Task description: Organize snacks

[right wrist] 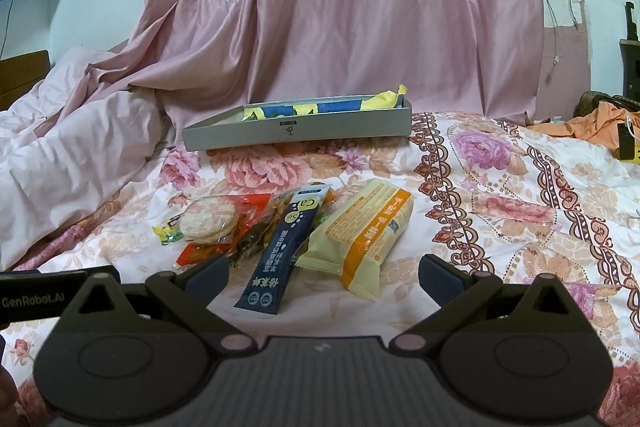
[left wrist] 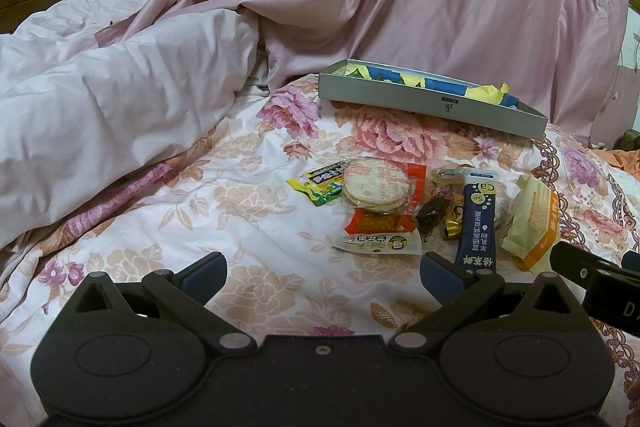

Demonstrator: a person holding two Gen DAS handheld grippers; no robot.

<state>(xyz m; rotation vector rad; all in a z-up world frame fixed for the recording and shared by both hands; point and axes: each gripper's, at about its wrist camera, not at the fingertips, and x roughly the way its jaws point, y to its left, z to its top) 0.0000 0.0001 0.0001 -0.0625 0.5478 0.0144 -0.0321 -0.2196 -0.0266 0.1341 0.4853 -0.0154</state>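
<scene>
A heap of snacks lies on the floral bedsheet. It holds a round rice cracker pack [left wrist: 375, 183] [right wrist: 208, 218], a dark blue stick sachet [left wrist: 477, 223] [right wrist: 280, 249], a cream and orange wafer pack [left wrist: 531, 223] [right wrist: 366, 235], a yellow-green packet [left wrist: 318, 185] and small wrapped candies [left wrist: 434, 213]. A shallow grey box [left wrist: 432, 101] [right wrist: 296, 131] lined with blue and yellow paper lies behind them. My left gripper [left wrist: 324, 275] is open and empty, just in front of the heap. My right gripper [right wrist: 324, 273] is open and empty, its jaws on either side of the sachet and wafer pack.
A pink crumpled duvet [left wrist: 100, 99] is piled at the left. A pink curtain [right wrist: 340, 7] hangs behind the box. Orange cloth [right wrist: 600, 125] lies at the far right. The right gripper's body [left wrist: 600, 279] shows at the right edge of the left wrist view.
</scene>
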